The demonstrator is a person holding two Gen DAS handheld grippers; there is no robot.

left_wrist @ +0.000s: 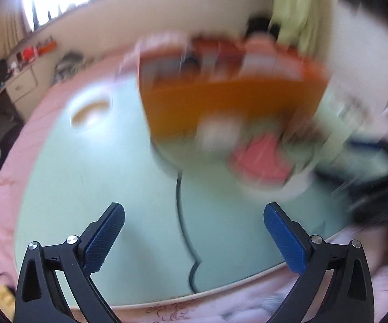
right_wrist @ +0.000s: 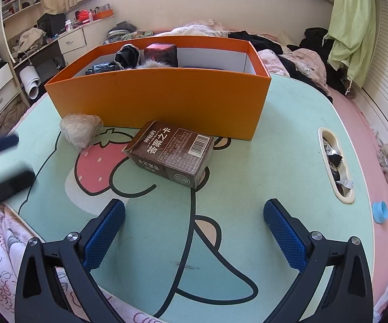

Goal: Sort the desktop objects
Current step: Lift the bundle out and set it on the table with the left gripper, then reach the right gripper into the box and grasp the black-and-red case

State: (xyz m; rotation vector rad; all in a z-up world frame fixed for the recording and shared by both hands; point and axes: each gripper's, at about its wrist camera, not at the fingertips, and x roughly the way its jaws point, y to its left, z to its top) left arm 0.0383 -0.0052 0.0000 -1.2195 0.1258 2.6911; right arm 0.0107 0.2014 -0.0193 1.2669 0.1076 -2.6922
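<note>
Your right gripper [right_wrist: 194, 231] hangs low over the near part of the mint-green table [right_wrist: 261, 161], jaws spread wide with nothing between the blue pads. Bare tabletop lies ahead of it up to the brown card box [right_wrist: 171, 152], which lies on its side, tilted across the printed strawberry [right_wrist: 97, 169] and just short of the orange bin.

The orange bin [right_wrist: 167, 99] stands across the far half of the table, open top, near wall facing you. Inside, toward its left end, sit a black bundle [right_wrist: 126, 55] and a dark red cube [right_wrist: 160, 52]; the right half shows only white inner wall. A pale netted ball [right_wrist: 79, 130] rests on the table beside the bin's near left corner, close to the card box but not touching it.

Edges: the table's right side carries a slotted handle hole [right_wrist: 335, 161] with scraps in it; beyond the rim, a blue bottle cap [right_wrist: 380, 211] lies on the pink bedding. The near rim runs just under your right gripper's arms.

Your left gripper [left_wrist: 194, 231] also has its jaws spread apart and empty. Its view is heavily smeared: you can make out the orange bin [left_wrist: 221, 107] ahead, a whitish blob and a pink patch near its base, and open green surface between the fingers. In the right wrist view, that gripper shows as a dark blur [right_wrist: 3, 167] at the table's left edge, well apart from the card box.
</note>
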